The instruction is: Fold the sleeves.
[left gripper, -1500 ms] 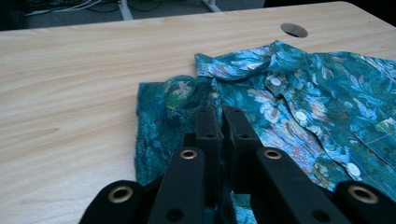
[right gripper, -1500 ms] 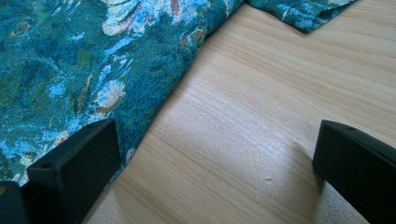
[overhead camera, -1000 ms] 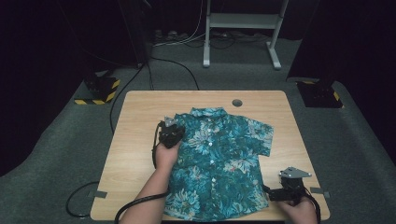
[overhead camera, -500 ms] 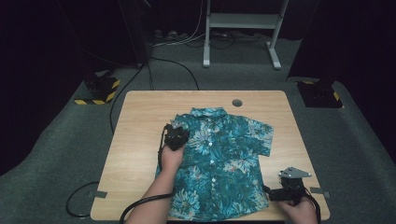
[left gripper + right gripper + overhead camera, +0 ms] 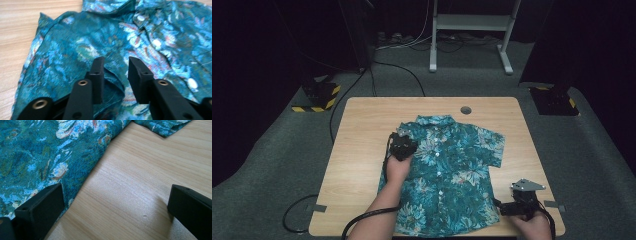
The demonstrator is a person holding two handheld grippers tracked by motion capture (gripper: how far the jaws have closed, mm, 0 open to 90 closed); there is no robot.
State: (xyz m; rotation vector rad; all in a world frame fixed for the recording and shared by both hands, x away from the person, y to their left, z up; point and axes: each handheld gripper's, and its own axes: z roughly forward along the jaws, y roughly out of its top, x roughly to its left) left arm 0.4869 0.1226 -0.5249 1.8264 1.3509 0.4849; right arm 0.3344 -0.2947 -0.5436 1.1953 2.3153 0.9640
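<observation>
Dark carpet surrounds my pale tabletop [image 5: 362, 125]. My left tool [image 5: 113, 75] has just been opening, its jaws now slightly apart over a released pucker of the floral shirt [image 5: 447, 175], whose left sleeve is folded in since a second ago. My right tool [image 5: 112, 212] (spread wide, holding nothing) waits at the hem, four o'clock of the shirt. Next sleeve, I judge.
</observation>
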